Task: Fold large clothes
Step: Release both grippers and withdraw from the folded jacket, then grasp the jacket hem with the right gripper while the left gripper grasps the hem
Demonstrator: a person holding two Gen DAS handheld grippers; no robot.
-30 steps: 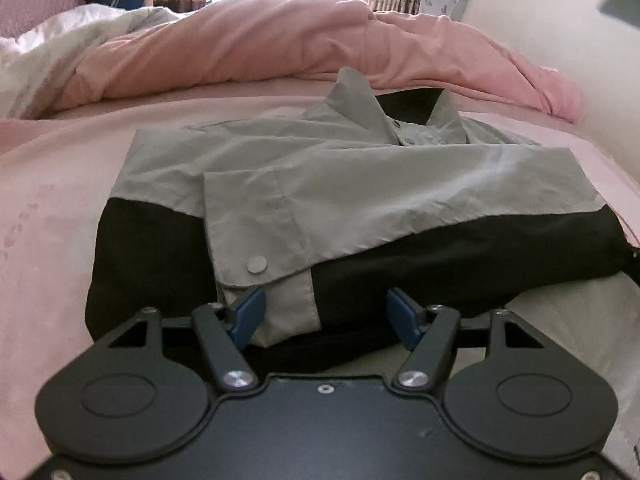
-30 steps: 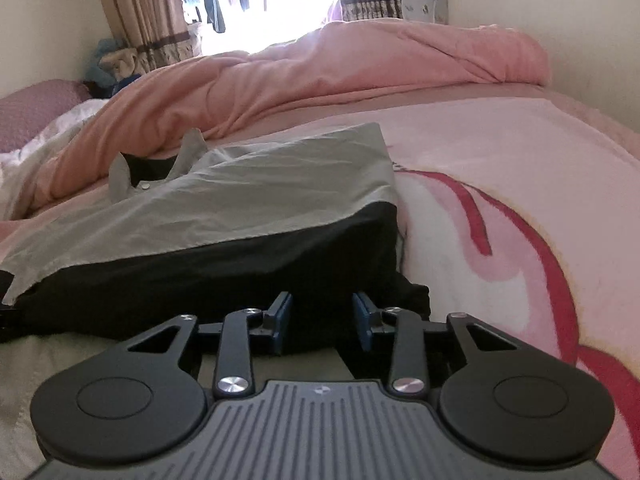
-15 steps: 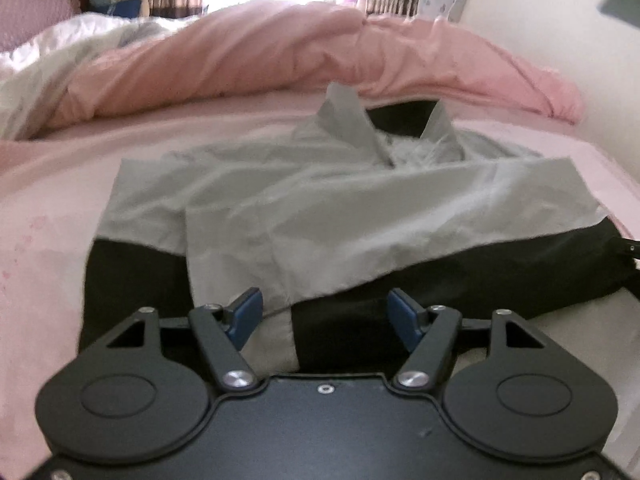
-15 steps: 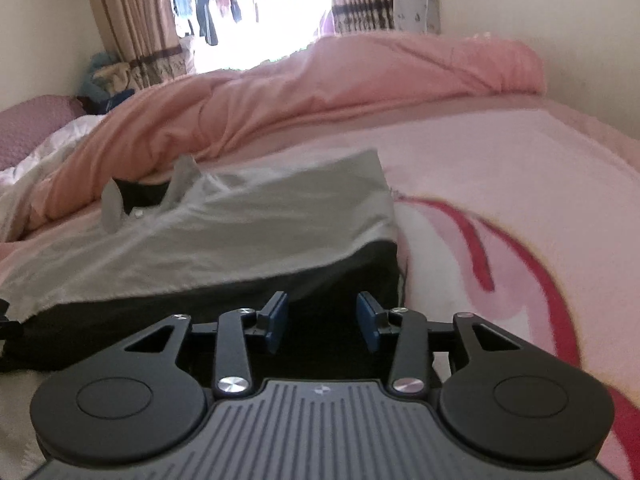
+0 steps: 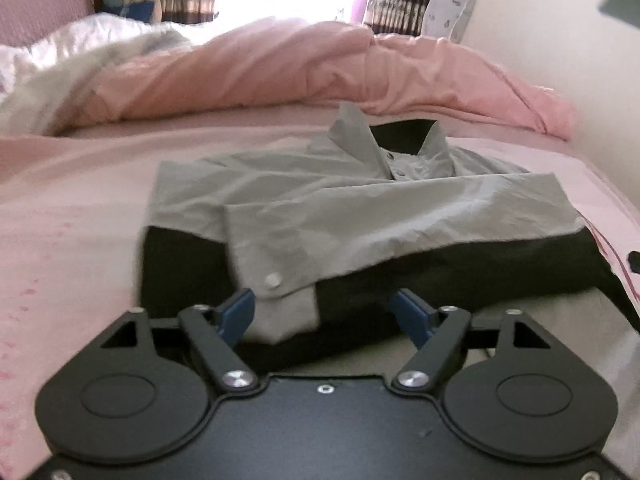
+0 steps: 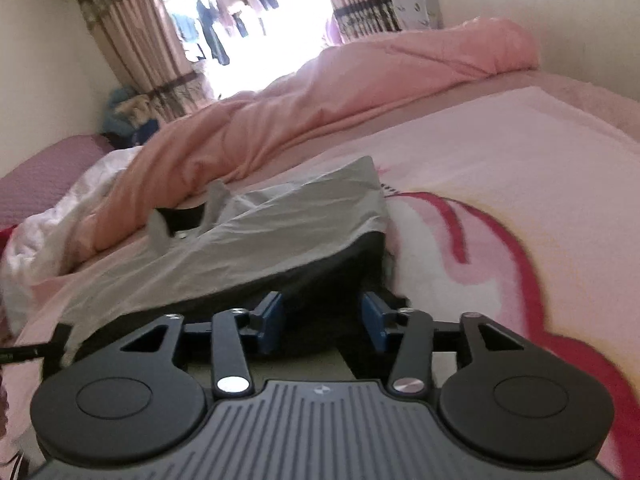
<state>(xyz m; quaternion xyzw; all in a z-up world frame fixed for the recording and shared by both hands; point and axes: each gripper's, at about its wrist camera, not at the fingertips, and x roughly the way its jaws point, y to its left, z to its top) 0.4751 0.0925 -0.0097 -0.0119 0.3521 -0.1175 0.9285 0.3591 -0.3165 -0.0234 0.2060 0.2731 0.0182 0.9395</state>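
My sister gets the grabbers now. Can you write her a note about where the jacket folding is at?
Left hand-held gripper: open, holding nothing, at the jacket's near edge by the snap cuff.
Right hand-held gripper: open, holding nothing, at the jacket's near right corner.
Jacket lies on the bed, collar at the far end.
Done: sleeves folded across the front.
Left: probably grip the near edge with both and fold it toward the collar.

A pink bed sheet (image 5: 80, 208) covers the bed, with a rumpled pink duvet (image 5: 280, 72) heaped along the far side. Beyond it, striped curtains (image 6: 132, 48) flank a bright, overexposed window (image 6: 256, 20). Pale walls (image 6: 40, 60) enclose the room.
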